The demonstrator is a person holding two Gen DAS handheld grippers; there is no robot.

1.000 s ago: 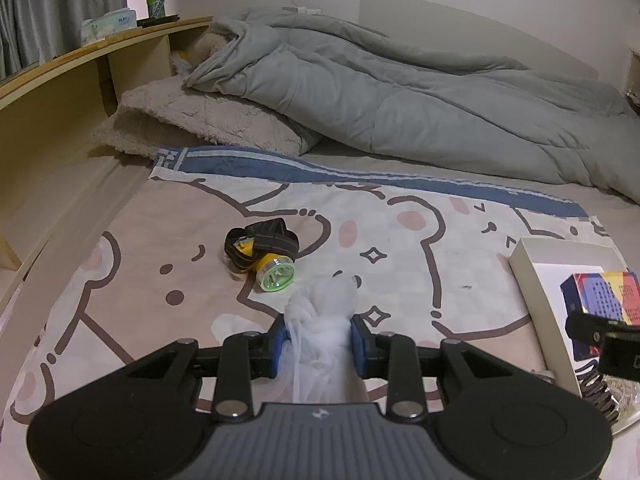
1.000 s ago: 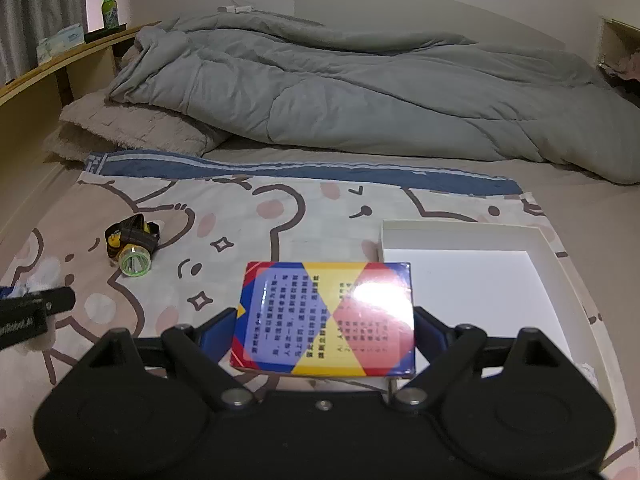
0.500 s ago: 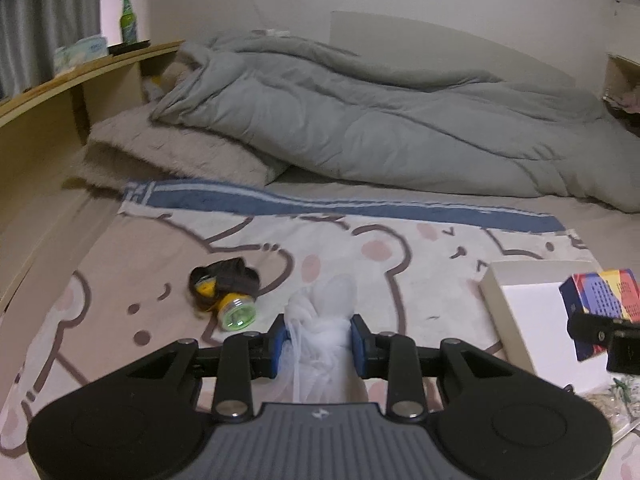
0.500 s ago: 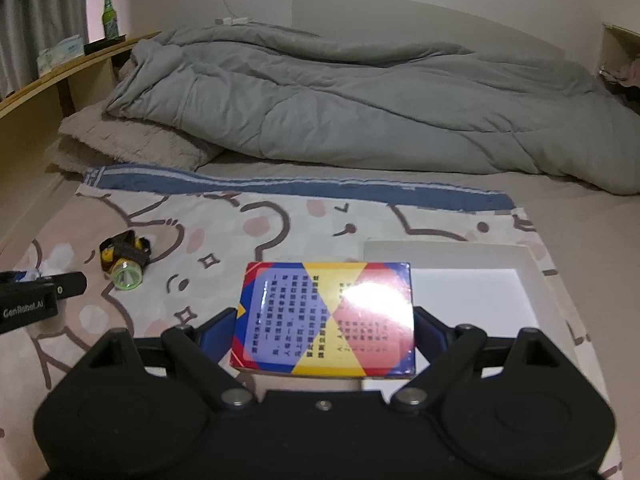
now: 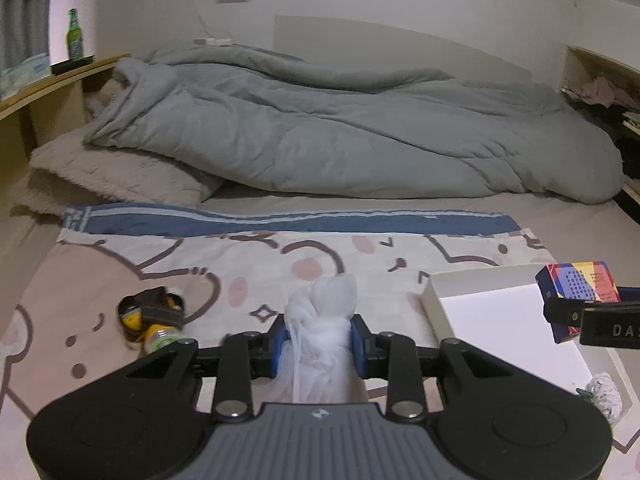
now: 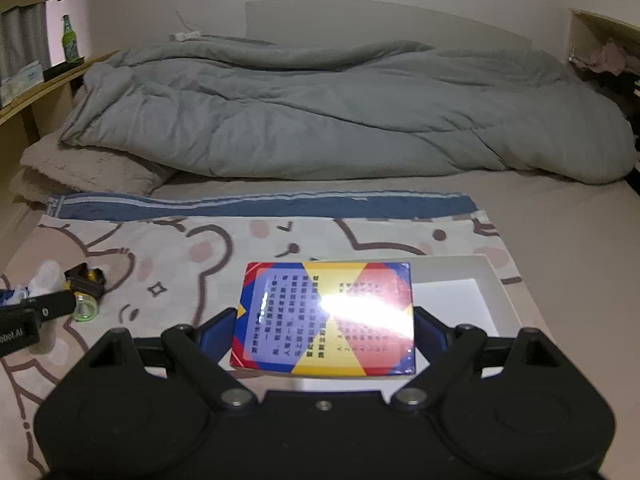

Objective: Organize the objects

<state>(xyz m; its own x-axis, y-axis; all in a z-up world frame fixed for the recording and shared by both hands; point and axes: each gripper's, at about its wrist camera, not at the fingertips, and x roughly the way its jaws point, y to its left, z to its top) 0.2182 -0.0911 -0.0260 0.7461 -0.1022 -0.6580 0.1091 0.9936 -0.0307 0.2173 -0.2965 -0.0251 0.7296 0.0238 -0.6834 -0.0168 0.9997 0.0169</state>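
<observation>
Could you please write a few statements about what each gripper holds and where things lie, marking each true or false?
1. The left gripper is shut on the white mesh bundle. True.
2. The right gripper is open and holds nothing. False: it clamps the colourful box.
3. The headlamp lies inside the white tray. False: it lies on the bear-print sheet, left of the tray.
4. A green bottle stands on the shelf. True.
</observation>
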